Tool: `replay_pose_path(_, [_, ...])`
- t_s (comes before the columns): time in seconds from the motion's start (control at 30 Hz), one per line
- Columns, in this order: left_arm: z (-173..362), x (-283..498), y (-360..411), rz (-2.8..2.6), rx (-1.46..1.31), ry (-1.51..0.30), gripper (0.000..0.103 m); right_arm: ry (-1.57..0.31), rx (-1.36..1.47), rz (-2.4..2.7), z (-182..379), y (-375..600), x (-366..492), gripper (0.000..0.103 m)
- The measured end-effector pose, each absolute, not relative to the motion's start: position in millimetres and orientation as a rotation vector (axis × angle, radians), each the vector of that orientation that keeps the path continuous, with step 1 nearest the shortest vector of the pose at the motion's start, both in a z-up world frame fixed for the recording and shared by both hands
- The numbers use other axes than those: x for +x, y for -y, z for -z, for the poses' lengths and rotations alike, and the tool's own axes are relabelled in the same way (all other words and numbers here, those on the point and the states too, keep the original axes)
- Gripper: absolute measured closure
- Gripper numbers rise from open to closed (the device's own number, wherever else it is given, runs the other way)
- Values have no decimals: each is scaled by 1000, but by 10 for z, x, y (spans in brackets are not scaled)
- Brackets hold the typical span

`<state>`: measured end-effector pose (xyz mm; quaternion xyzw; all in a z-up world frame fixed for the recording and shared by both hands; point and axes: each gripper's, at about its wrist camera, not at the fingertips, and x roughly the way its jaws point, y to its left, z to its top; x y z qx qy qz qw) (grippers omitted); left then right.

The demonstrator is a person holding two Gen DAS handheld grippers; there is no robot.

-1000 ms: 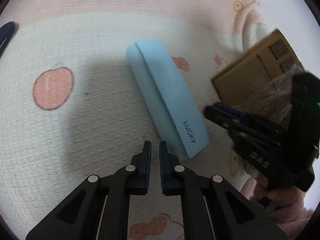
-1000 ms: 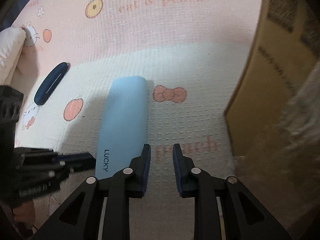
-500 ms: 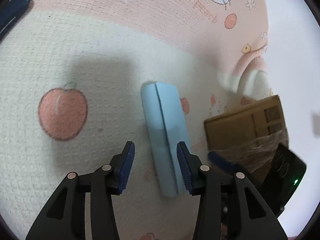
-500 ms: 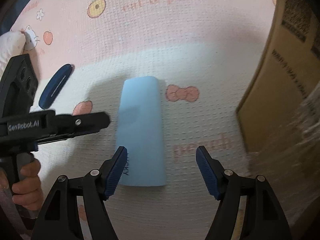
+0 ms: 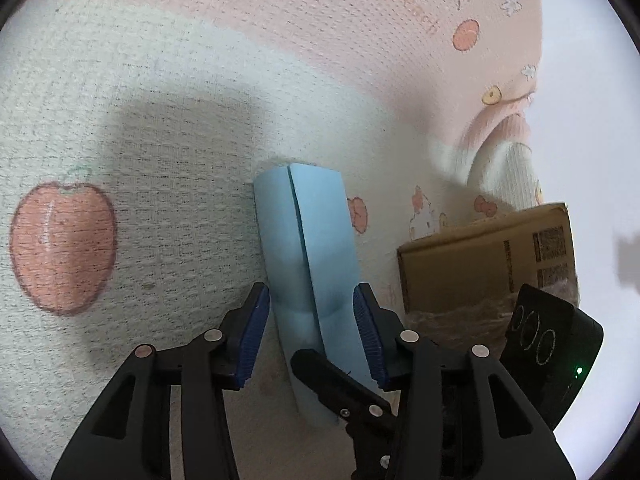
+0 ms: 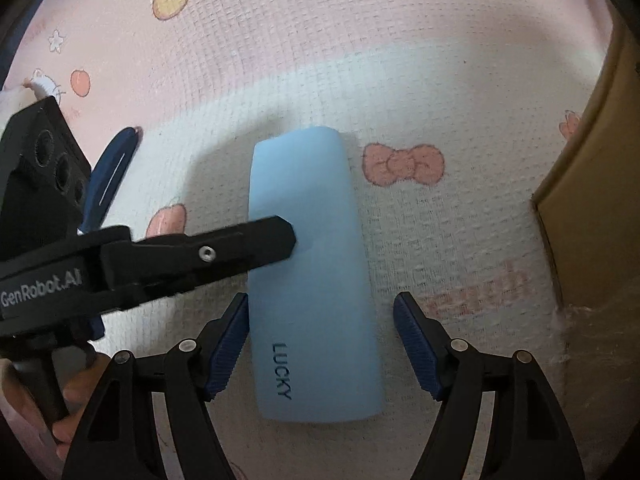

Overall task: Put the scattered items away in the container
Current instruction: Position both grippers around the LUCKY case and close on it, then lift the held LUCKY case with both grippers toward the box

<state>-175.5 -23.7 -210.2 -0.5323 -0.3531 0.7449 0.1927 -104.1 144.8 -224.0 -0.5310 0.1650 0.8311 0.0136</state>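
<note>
Two tongs, both spread, straddle one light blue case (image 6: 310,280) marked LUCKY, lying flat on a peach-print cloth (image 6: 440,92). Left tongs (image 5: 310,332): pads either side of the case near its middle, a slight gap at each, jaws having just opened. Right tongs (image 6: 320,346): wide, at the lettered end; left pad just beside the case edge, right pad clear of it, not gripping. Cardboard box (image 5: 480,264): near the case, to its right. Dark blue clip (image 6: 112,176): on the cloth, apart to the left.
</note>
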Motion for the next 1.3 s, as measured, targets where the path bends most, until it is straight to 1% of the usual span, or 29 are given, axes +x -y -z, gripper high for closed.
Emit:
replay_pose_path(0.17, [2111, -1781, 210, -2118, -1499, 989, 63, -518, -1660, -2617, 2260, -1396, -1116, 33])
replay_pose_path(0.27, [2090, -1761, 213, -2132, -1492, 982, 65, -448, -1654, -2622, 2257, -1337, -1118, 40])
replay_pose_path(0.3, [2076, -1756, 210, -2139, -1490, 975, 65, -437, -1653, -2622, 2252, -1348, -1118, 44])
replay_pose_path(0.47, [1909, -1726, 191, -2179, -1446, 924, 73, -523, -1645, -2623, 2176, -1432, -1091, 44])
replay_pose_path(0.63, [1636, -1676, 191, -2204, -1365, 914, 79, -479, -1567, -2670, 1916, -1433, -1039, 44])
replay_pose_path(0.77, [1355, -1592, 196, -2225, -1287, 916, 79, -463, -1499, -2713, 1642, -1438, -973, 44])
replay_pose_path(0.9, [1034, -1478, 184, -2247, -1202, 905, 79, -392, -1417, -2768, 1305, -1424, -885, 44])
replay_pose_path(1.03, [685, -1346, 143, -2300, -1128, 842, 79, -322, -1322, -2815, 982, -1393, -752, 44])
replay_pose_path(1.13, [519, -1292, 94, -2312, -1098, 822, 79, -283, -1275, -2839, 792, -1399, -654, 44])
replay_pose_path(1.3, [315, -1223, -28, -2276, -1062, 852, 79, -208, -1214, -2858, 536, -1431, -464, 44])
